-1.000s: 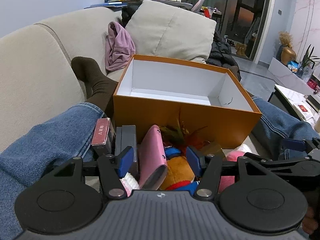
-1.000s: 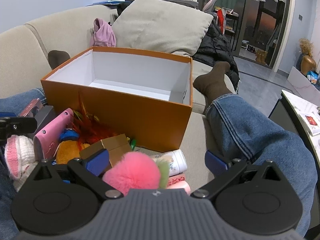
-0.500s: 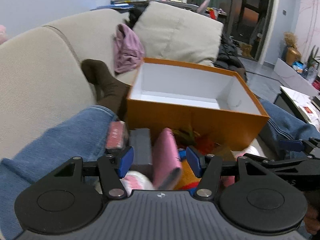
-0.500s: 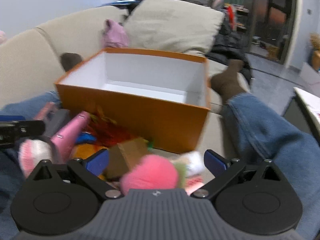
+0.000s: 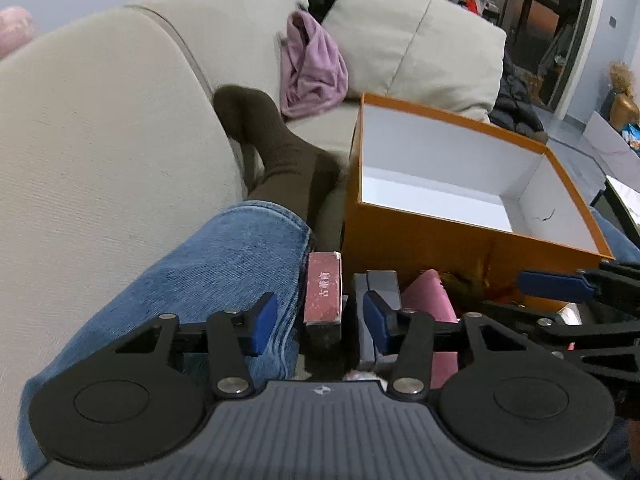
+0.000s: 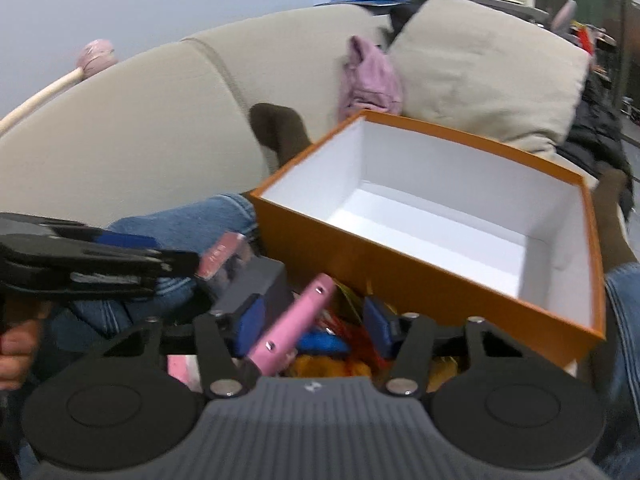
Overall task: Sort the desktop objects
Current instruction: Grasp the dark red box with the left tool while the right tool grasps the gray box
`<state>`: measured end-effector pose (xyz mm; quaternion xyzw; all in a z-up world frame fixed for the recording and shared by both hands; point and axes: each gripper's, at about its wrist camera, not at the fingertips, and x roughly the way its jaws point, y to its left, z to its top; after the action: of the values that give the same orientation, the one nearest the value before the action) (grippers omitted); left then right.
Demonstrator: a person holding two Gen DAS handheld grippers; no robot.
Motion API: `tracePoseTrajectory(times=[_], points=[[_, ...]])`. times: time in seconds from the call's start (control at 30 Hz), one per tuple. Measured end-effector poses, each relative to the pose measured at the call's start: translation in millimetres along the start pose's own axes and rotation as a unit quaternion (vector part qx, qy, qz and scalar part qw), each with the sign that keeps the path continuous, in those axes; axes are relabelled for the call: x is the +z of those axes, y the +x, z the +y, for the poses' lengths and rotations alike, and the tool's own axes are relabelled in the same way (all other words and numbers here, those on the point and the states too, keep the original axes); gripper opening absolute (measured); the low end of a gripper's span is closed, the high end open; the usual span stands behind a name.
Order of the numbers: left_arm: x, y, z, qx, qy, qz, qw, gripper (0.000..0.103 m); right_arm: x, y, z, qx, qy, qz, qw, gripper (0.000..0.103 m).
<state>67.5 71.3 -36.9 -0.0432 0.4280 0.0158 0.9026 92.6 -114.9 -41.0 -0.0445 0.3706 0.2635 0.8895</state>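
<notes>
On a beige fabric sofa (image 5: 100,152), a person's denim-clad leg (image 5: 208,280) lay left of a heap of small items. The left gripper (image 5: 316,322), jaws closing, framed a slim dark-red rectangular box (image 5: 323,288) without pressing it. Beside it stood a grey box (image 5: 382,280). The right gripper (image 6: 314,326), jaws also closing, straddled a flat pink case with metal studs (image 6: 298,326), pads not yet touching it. Behind the heap sat the open orange cardboard box with a white interior (image 6: 400,276).
</notes>
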Motion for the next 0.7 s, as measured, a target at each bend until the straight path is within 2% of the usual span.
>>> tracePoseTrajectory(times=[0.13, 0.27, 0.33, 0.47, 0.7], points=[[5, 19, 2, -0.006, 0.002, 0.019, 0.9998, 0.043, 11, 19, 1, 0.017, -0.005, 0.020, 1.000, 0.045], [7, 37, 2, -0.020, 0.004, 0.038, 0.9991, 0.041, 16, 36, 1, 0.046, 0.000, 0.041, 0.998, 0.043], [9, 42, 2, -0.022, 0.006, 0.039, 0.9990, 0.040, 16, 41, -1, 0.054, 0.006, 0.048, 0.997, 0.038], [10, 47, 7, -0.033, 0.005, 0.042, 0.9986, 0.027, 18, 49, -5, 0.079, 0.020, 0.068, 0.994, 0.039], [5, 32, 13, -0.036, 0.015, 0.040, 0.9984, 0.025, 19, 59, 4, 0.106, 0.018, 0.099, 0.989, 0.042]])
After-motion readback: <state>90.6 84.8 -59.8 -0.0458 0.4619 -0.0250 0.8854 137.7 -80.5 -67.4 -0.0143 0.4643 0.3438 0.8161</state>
